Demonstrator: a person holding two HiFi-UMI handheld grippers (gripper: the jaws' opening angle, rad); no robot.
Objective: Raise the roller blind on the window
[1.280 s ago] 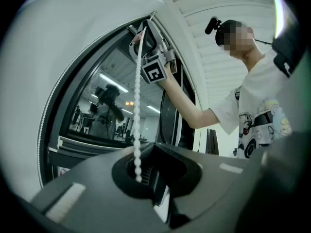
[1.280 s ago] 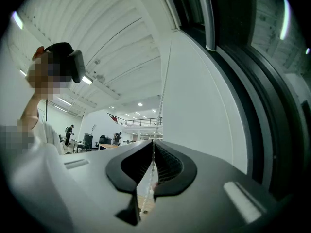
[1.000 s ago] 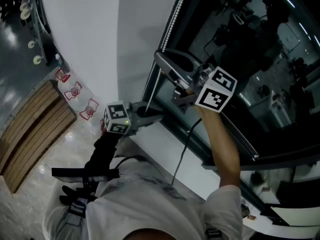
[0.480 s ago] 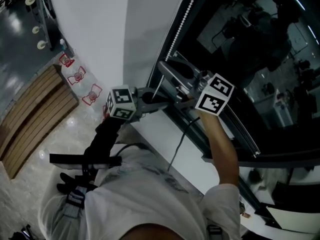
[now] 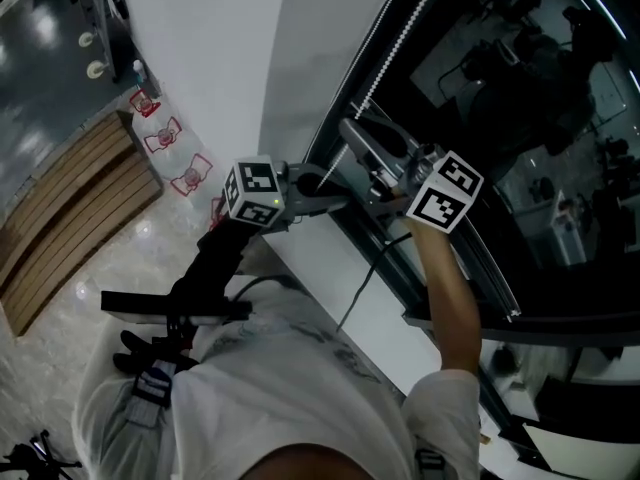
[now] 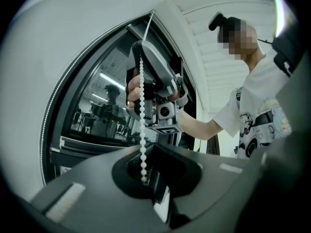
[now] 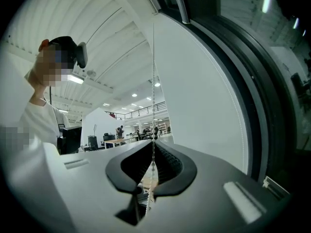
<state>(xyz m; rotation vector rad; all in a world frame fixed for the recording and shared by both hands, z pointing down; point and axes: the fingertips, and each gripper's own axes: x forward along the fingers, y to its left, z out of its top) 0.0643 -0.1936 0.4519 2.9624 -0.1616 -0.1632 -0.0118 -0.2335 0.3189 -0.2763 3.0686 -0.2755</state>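
In the head view the bead chain (image 5: 398,26) was seen running from 1 o'clock down to the centre, close beside the dark window frame (image 5: 372,118). The roller blind itself could not be made out. It was judged to lie above, past 12 o'clock, since the window glass (image 5: 520,98) was seen uncovered.

The right gripper (image 7: 153,145) was clamped on the chain, with the beads pinched in the seam between its closed jaws. The left gripper (image 6: 154,147) was held lower, at 8 o'clock from the right one. Its jaws were drawn together at the tips, and the chain dropped into the hollow behind them. Whether the pads bit on the beads could not be told.

The step in hand was judged to be a downward pull on the chain by the right gripper. It would best be drawn straight along the chain's own line toward 6 o'clock, not dragged sideways against the frame, so that the beads are kept seated in the seam. Before the right grip is released for a higher hold, the chain should be secured by the left gripper, so that no gained height is lost.
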